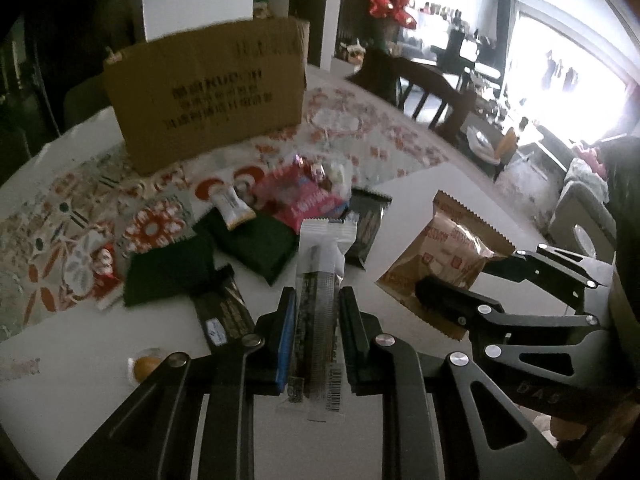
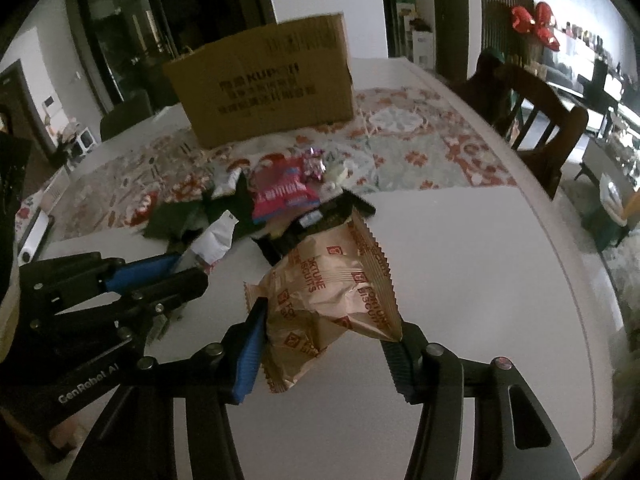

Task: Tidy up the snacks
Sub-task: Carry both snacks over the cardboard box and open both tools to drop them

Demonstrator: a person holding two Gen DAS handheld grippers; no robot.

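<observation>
My left gripper (image 1: 317, 312) is shut on a long white and dark snack bar (image 1: 320, 280), held above the table. It also shows in the right wrist view (image 2: 188, 272) with the bar's white end (image 2: 214, 240) sticking out. My right gripper (image 2: 328, 328) is shut on a tan biscuit bag (image 2: 328, 292); the bag also shows in the left wrist view (image 1: 444, 252), with my right gripper (image 1: 460, 276) on it. A pile of snacks lies beyond: green packets (image 1: 256, 248), a pink bag (image 1: 304, 200), dark bars (image 1: 366, 220). A cardboard box (image 1: 208, 92) stands behind the pile.
A patterned table runner (image 2: 420, 152) crosses the white table (image 2: 480, 280). A small orange candy (image 1: 145, 366) lies near the left gripper. A dark wooden chair (image 2: 536, 120) stands at the table's right edge.
</observation>
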